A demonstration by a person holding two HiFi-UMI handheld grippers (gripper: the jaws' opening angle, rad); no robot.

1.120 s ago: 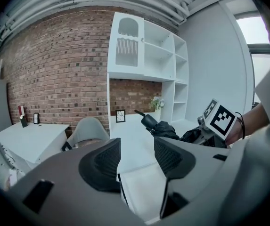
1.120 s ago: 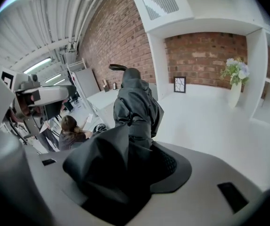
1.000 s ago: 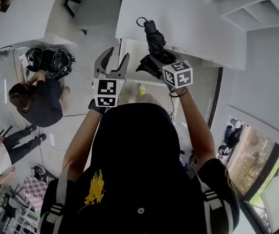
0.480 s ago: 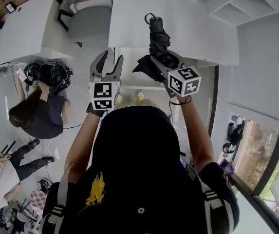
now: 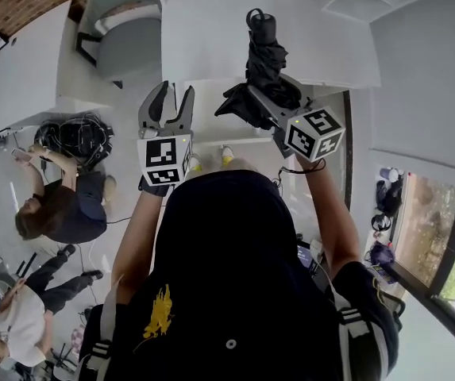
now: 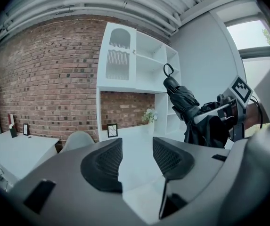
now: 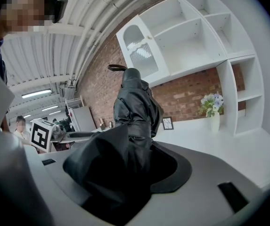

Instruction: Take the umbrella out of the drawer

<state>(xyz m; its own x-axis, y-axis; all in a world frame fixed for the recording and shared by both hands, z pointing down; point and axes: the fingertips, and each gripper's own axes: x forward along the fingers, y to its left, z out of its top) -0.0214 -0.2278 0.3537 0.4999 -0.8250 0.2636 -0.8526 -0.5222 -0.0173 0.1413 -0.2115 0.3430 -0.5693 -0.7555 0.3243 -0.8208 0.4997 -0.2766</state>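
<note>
A black folded umbrella (image 5: 265, 62) with a loop strap at its tip stands up out of my right gripper (image 5: 268, 101), which is shut on its loose fabric near the handle end. The right gripper view shows the umbrella (image 7: 132, 109) filling the space between the jaws of my right gripper (image 7: 135, 173). My left gripper (image 5: 167, 105) hangs to the left of it, apart from it, jaws open and empty. In the left gripper view my left gripper (image 6: 137, 157) holds nothing, and the umbrella (image 6: 184, 102) shows at the right. Below both lies the white pulled-out drawer (image 5: 211, 121).
A white counter (image 5: 235, 22) with white shelving (image 7: 196, 36) stands ahead, with a vase of flowers (image 7: 213, 112) on it. A grey chair (image 5: 128, 42) and a white table (image 5: 21, 70) are at the left. People (image 5: 60, 213) sit on the floor near a heap of cables (image 5: 76, 133).
Both grippers have risen. The right one has lifted the umbrella higher above the drawer and tipped it more upright. The left jaws have narrowed a little.
</note>
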